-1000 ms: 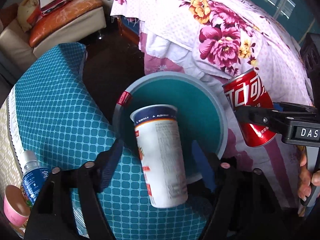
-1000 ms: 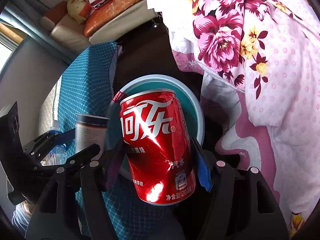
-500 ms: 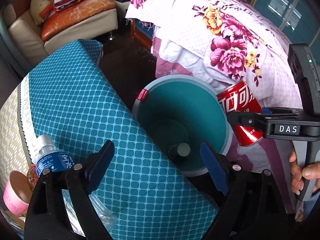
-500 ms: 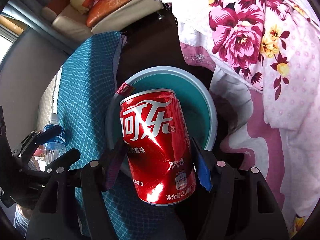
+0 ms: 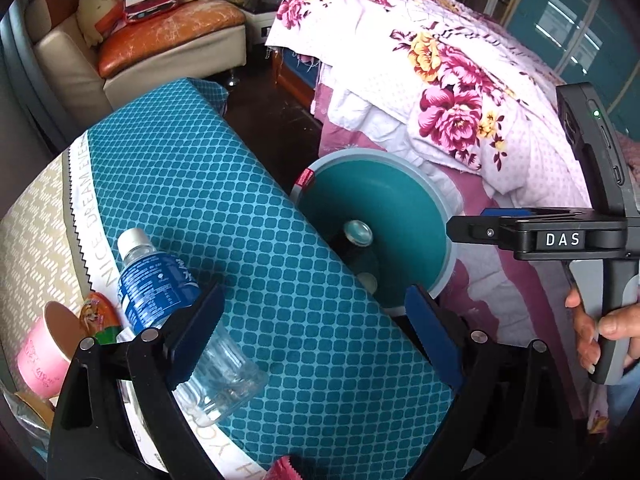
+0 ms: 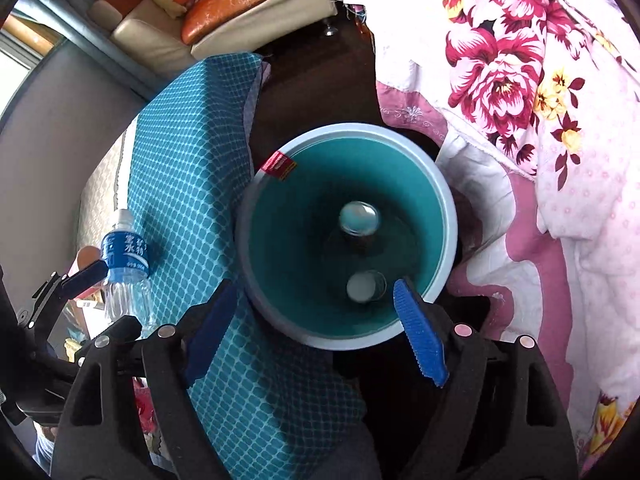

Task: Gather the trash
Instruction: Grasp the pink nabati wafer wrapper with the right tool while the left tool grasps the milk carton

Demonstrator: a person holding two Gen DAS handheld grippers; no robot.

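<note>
In the right wrist view my right gripper (image 6: 314, 336) hangs above the round teal bin (image 6: 448, 216), its jaws opening with nothing between them. A drinks can (image 6: 359, 220), blurred, and a white cup (image 6: 362, 286) lie down inside the bin. My left gripper (image 5: 314, 334) is over the teal patterned cushion (image 5: 224, 200), its jaws also opening and empty. A clear water bottle (image 5: 160, 288) with a blue label lies on the cushion by the left finger. A pink paper cup (image 5: 44, 344) sits at the far left. The bin (image 5: 444, 208) is ahead on the right, with the right gripper (image 5: 476, 222) beside its rim.
A bed with a floral cover (image 5: 460, 92) borders the bin on the right. A sofa (image 5: 168, 40) with cushions stands at the back across dark floor (image 5: 272, 120). A hand (image 5: 600, 328) holds the right gripper's handle. A small orange wrapper (image 5: 98, 312) lies beside the pink cup.
The left gripper let go of the white cup, which dropped into the bin, then moved left over the cushion toward the bottle. The right gripper opened and the red can fell into the bin.
</note>
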